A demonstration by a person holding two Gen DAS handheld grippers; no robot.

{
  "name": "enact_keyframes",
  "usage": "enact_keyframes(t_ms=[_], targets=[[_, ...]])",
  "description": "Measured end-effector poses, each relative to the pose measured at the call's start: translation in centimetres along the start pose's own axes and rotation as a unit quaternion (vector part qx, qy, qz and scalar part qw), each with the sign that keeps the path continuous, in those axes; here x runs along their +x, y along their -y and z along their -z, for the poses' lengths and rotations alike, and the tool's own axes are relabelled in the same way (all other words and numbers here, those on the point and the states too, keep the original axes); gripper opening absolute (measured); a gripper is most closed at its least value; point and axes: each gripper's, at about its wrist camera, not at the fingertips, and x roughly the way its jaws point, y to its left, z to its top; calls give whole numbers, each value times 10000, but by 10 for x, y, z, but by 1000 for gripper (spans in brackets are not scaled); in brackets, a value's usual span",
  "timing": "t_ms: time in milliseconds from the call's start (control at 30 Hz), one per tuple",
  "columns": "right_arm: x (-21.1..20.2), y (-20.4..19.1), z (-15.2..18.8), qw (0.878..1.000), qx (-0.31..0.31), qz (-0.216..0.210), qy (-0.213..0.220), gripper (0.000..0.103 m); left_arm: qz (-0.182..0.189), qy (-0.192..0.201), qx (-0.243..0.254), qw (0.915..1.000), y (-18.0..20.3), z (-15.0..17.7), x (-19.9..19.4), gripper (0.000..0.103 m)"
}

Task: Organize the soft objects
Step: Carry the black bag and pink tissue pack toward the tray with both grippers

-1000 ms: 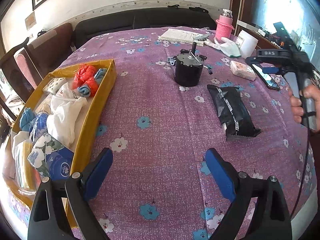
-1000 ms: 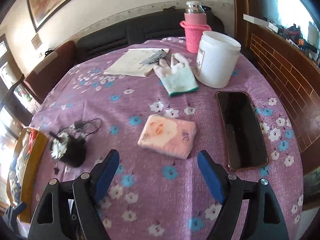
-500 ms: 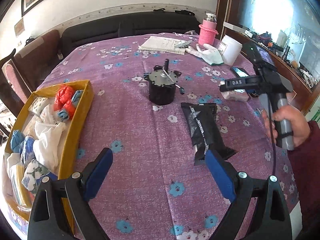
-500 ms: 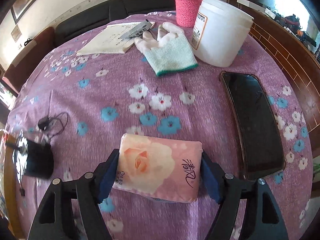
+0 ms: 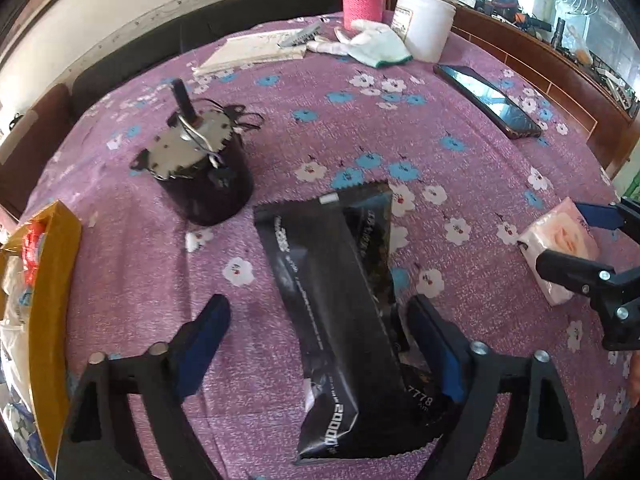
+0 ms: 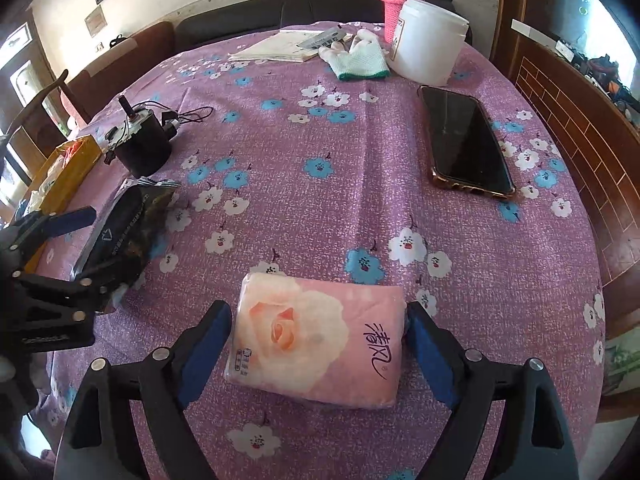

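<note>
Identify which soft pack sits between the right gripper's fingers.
The pink rose-printed tissue pack, between the right gripper fingers; the black pack sits at the left gripper.

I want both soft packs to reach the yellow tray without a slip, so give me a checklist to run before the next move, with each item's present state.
1. Black pack lies between the left gripper fingers: ok.
2. Left jaws, just closing, pressing the pack on both sides: not ok, a gap shows on one side.
3. Pink tissue pack centred in the right gripper: ok.
4. Right jaws, just opening, clamped on it: cannot tell.
5. Motor clear of the black pack: ok.
6. Room in the yellow tray: cannot tell, mostly out of view.
</note>
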Motion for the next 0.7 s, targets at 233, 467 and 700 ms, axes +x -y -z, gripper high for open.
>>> enact_keyframes(t_ms=[233, 467, 700], targets=[[-4, 0, 3, 10000, 31, 87, 39, 93, 61, 245, -281, 9993, -12, 10, -27, 45], [0, -17, 4, 9992, -148, 356, 35, 92, 203, 501, -687, 9962, -33, 31, -66, 45], [-10, -36, 6, 9984, -402, 389, 97, 78, 194, 763, -1212, 9895, -72, 62, -104, 45]])
